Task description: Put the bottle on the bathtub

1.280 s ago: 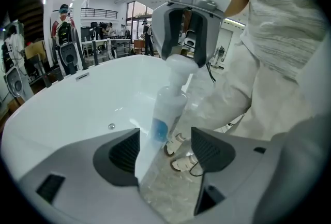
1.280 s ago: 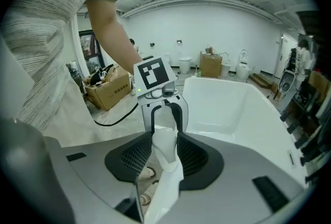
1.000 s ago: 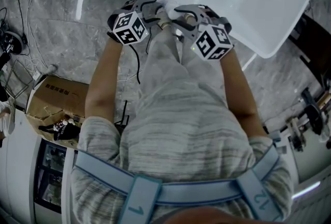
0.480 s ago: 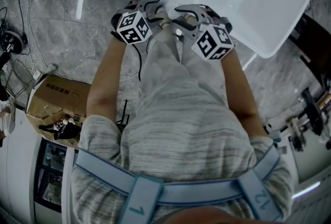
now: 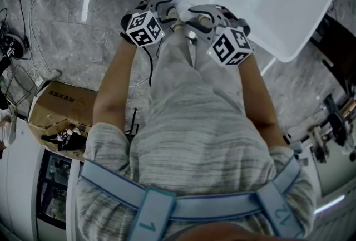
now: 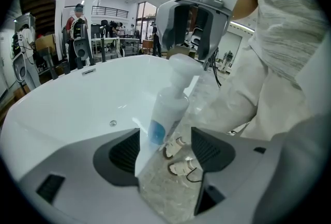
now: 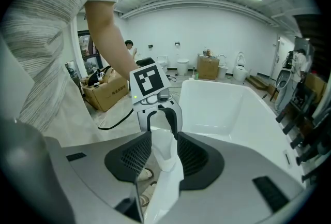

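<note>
My right gripper (image 7: 165, 153) is clamped on the white pump head of the bottle (image 6: 166, 112), which leans at the near rim of the bathtub (image 5: 289, 48). My left gripper (image 6: 164, 150) faces it at that same rim, its 2 jaws spread, the bottle's body close against 1 pad and clear of the other.

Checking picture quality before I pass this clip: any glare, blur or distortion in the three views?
Head view: strong fisheye bends the bathtub rim, glare patches sit on its white surface, and there is no motion blur. Left gripper view: the corners are dark and vignetted, the bottle is sharp, and the ceiling light is blown out. Right gripper view: evenly lit, but the white bottle blends into the white bathtub.
</note>
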